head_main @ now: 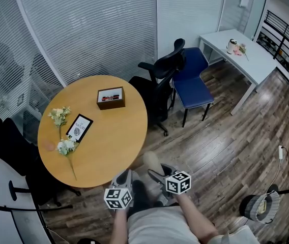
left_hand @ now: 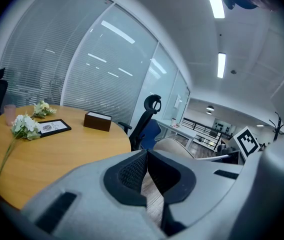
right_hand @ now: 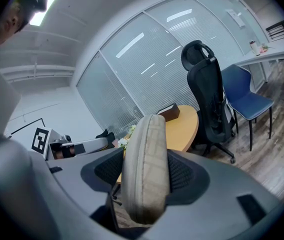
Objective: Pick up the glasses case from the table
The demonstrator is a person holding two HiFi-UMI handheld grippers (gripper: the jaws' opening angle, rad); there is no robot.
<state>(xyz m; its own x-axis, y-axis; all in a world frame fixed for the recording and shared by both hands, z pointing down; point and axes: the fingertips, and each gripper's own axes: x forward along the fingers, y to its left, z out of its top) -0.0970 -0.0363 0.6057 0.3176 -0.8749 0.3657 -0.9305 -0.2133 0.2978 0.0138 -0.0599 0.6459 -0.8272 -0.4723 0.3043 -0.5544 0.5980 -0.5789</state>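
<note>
The glasses case (right_hand: 146,169) is a beige oblong case, and it stands on edge between the pads of my right gripper (right_hand: 144,176), which is shut on it. In the head view the case (head_main: 152,162) is off the round wooden table (head_main: 109,146), just past its near right edge and above the floor, with the right gripper (head_main: 158,174) behind it. My left gripper (left_hand: 146,156) is shut with nothing in it, its pads touching. It hangs beside the right one at the table's near edge (head_main: 125,179). From the left gripper view the case (left_hand: 173,145) shows just beyond the jaws.
On the table lie a brown box (head_main: 110,98), a black-framed card (head_main: 79,127) and two sprigs of white flowers (head_main: 59,116). A black office chair (head_main: 160,85) and a blue chair (head_main: 193,80) stand to the table's right. A white desk (head_main: 246,55) is at the far right.
</note>
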